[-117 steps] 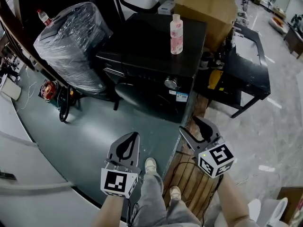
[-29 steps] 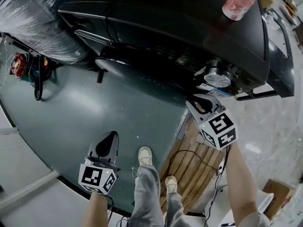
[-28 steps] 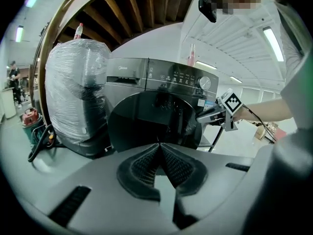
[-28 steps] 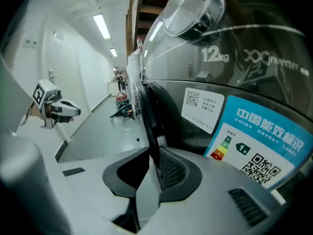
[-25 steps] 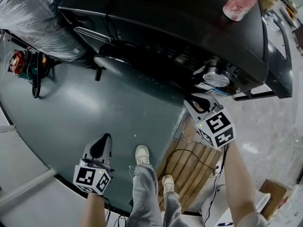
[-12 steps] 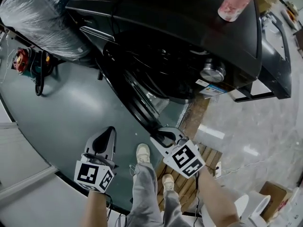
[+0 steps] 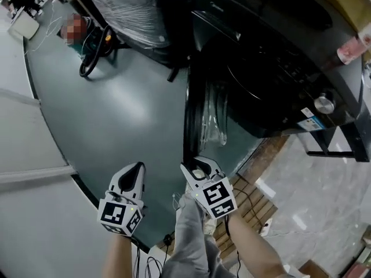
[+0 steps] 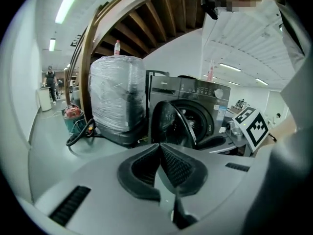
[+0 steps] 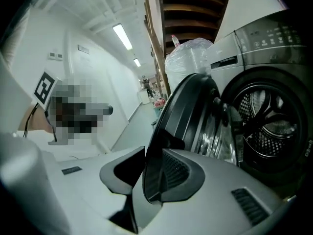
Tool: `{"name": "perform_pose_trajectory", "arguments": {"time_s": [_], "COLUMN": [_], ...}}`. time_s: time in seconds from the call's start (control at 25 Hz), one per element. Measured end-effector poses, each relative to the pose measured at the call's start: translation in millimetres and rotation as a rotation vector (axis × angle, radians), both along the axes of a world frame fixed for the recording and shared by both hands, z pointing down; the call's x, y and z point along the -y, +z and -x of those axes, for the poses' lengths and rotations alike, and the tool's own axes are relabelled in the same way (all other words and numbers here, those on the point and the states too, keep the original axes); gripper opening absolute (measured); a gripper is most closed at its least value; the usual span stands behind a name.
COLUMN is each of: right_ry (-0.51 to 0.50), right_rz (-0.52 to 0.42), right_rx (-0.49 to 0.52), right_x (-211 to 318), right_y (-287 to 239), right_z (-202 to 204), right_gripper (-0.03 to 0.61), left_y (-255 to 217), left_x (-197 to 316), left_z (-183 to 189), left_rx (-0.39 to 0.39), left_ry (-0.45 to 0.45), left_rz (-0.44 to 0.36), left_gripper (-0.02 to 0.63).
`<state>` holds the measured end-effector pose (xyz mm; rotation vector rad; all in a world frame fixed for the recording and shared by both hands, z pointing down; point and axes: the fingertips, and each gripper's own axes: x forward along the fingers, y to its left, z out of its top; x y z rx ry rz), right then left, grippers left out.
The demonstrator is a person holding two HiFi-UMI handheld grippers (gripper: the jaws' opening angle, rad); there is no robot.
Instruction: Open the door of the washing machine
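**Washer door stands open, right gripper at its rim**

The washing machine (image 7: 272, 68) fills the upper right of the head view. Its round door (image 7: 196, 114) stands out from the front, edge-on down the middle of the frame. The drum (image 9: 264, 126) is exposed at the right of the right gripper view. The right gripper (image 7: 196, 168) sits at the door's free rim, low centre, and its jaws are opening with that rim between them. The left gripper (image 7: 132, 177), lower left, has its jaws together on nothing and hangs well apart from the machine. The door looks stiff and fairly heavy, a glossy ring around a glass bowl, so it should swing on its hinge rather than flex. The best hold is probably the free rim opposite the hinge, taken squarely, since the smooth edge could slip and the glass should not be knocked.
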<state>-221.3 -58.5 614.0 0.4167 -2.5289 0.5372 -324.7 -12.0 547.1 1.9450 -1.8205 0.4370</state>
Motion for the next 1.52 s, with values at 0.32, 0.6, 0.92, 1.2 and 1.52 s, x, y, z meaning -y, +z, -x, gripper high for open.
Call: {"name": "perform_pose_trajectory", "arguments": {"time_s": [0.32,0.6,0.92,1.2,1.52], "right_ry": [-0.034,-0.09,-0.156,-0.169,-0.148], "right_rz": [-0.025,0.044,0.016,0.011,-0.029], "right_rx": [0.013,0.047,0.036,0.059,0.121], "right_x": [-13.7,-13.7,-15.1,-22.4,-15.6], "right_y": [8.1,17.8,15.7,-7.0,-73.7], "right_z": [83.8,144.9,190.6,189.5,158.3], "right_gripper": [0.132,0.141,0.143,0.14,0.114], "left_y": [0.9,-4.5,-12.4,-21.7,-61.6], "left_x": [-54.3,-84.0,-97.8,-100.3,-84.1], "left_z": [85.8,146.9,173.7,170.8,151.9], "left_rx": [0.029,0.013,0.019,0.028,0.052], "left_ry": [-0.151,-0.306,-0.359,-0.356,-0.309], "left_rz": [-0.018,-0.044,-0.06,-0.06,-0.101], "left_gripper": [0.018,0.018,0.018,0.018,0.018]}}
